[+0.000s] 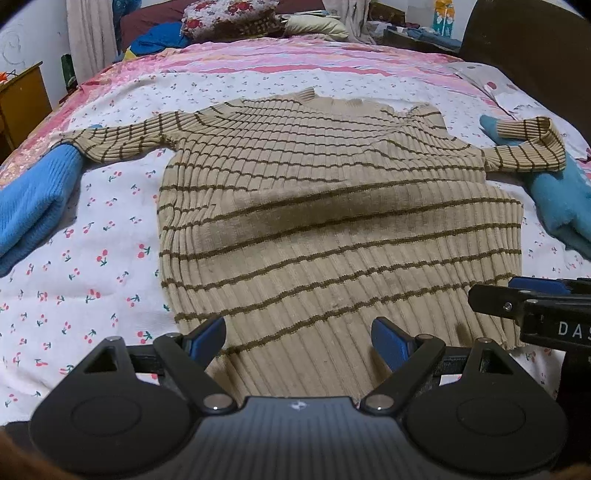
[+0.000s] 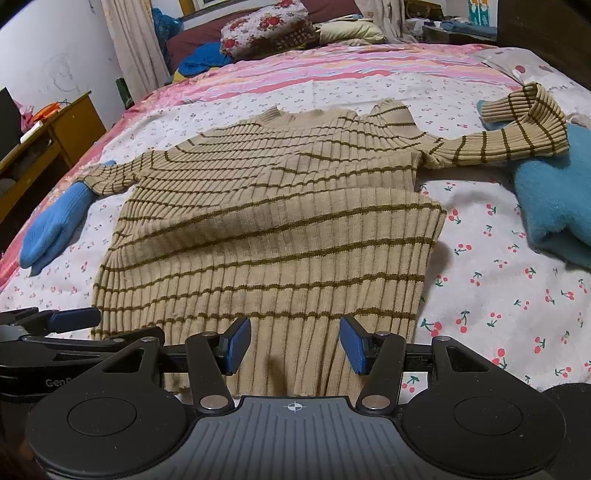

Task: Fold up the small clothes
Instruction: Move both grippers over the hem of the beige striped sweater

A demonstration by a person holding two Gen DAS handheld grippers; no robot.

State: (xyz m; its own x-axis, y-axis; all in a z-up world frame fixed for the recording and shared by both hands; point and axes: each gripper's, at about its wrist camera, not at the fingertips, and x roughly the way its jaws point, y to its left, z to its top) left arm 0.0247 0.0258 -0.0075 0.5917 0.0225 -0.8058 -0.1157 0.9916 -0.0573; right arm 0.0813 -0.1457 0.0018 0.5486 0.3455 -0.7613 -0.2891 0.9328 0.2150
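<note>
Two grippers: the left gripper (image 1: 298,338) and the right gripper (image 2: 294,341) both hover low over the near hem, jaws apart, nothing between them.
Garment: the striped sweater (image 1: 332,221) lies face-flat on the bed (image 1: 92,280), neck at 12 o'clock, hem at 6 o'clock under the grippers.
Left sleeve: it reaches out toward 9 o'clock, its cuff touching a blue folded cloth (image 1: 33,206).
Right sleeve: the right sleeve (image 2: 517,136) runs toward 3 o'clock, doubles back on itself, and rests partly on a turquoise fuzzy cloth (image 2: 554,199).
Step in hand: judging by the layout, the sweater is spread but no fold is finished; a loose ridge crosses the body at mid-height, so some smoothing may be wanted first.
Next move calls for: probably each set of jaws closing on a hem corner or a side edge, the left at about 8 o'clock, the right at about 4 o'clock, gripping both knit layers together so the back does not lag behind.
Handling: the ribbed knit looks stretchy and limp, likely to sag and drag if lifted by one point.
In the way: the two blue cloths sit just where the sleeves end; pulling a sleeve inward could tug them along.
Around: a floral pillow (image 1: 229,16) and heaped bedding at 12 o'clock, a wooden cabinet (image 2: 51,136) at 9 o'clock beside the bed, all well apart from the work.
Risk: the sheet's wrinkles may be pinched together with the hem.
</note>
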